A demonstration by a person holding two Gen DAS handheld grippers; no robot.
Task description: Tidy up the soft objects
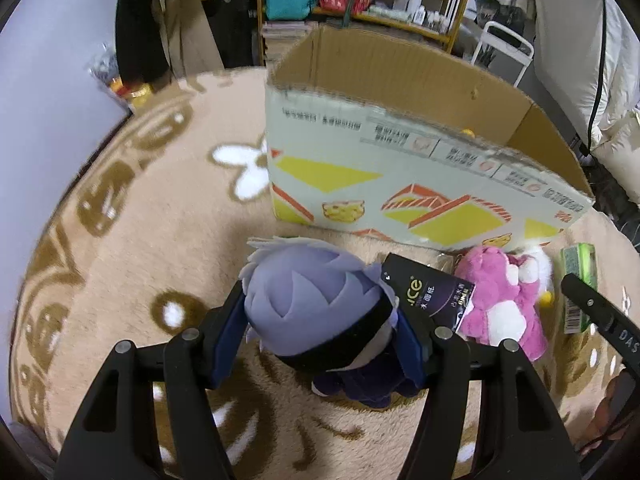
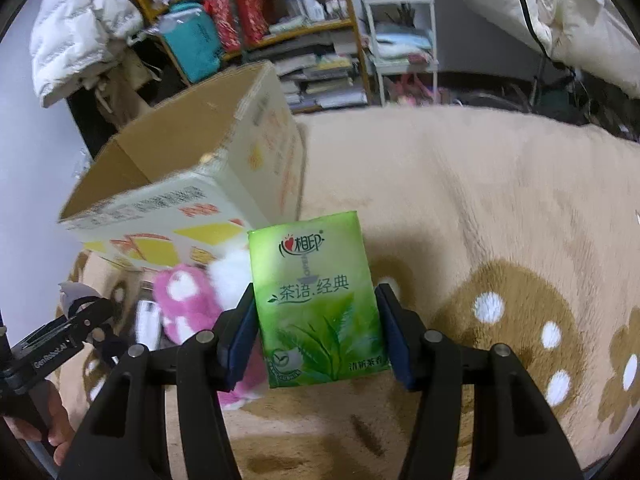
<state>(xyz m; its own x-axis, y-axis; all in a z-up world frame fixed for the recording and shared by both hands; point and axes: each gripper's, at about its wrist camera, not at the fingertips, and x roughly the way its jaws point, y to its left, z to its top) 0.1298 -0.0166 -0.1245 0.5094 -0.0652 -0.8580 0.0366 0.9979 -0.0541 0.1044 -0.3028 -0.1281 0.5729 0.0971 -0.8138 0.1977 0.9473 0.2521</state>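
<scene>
Left gripper [image 1: 320, 332] has its two blue pads pressed on both sides of a plush doll [image 1: 320, 312] with a grey-violet spiky head and a dark body; the jaws are closed around the doll's head, and the doll sits between them above the carpet [image 1: 140, 240]. Right gripper [image 2: 316, 332] is clamped on a green tissue pack [image 2: 316, 304], one pad on each long edge, and the pack stands upright between the fingers, printed face toward the camera. In front of both tools stands a big open carton [image 1: 400, 160], yellow and orange shapes on its outer wall; it rests on the beige carpet with brown and white flower patterns. Between the left gripper and the carton lie a pink plush [image 1: 500, 304], a dark packet [image 1: 428, 292] just beside the doll's head, and a small white plush [image 1: 540, 264] touching the pink one. The pink plush lies near the carton's lower wall. Behind the carton is a shelf [image 2: 288, 20] full of bags and bottles. In the right wrist view the left gripper shows at the lower left edge, with the person's hand [image 2: 52, 424] below it. Both tools point roughly toward the carton.
</scene>
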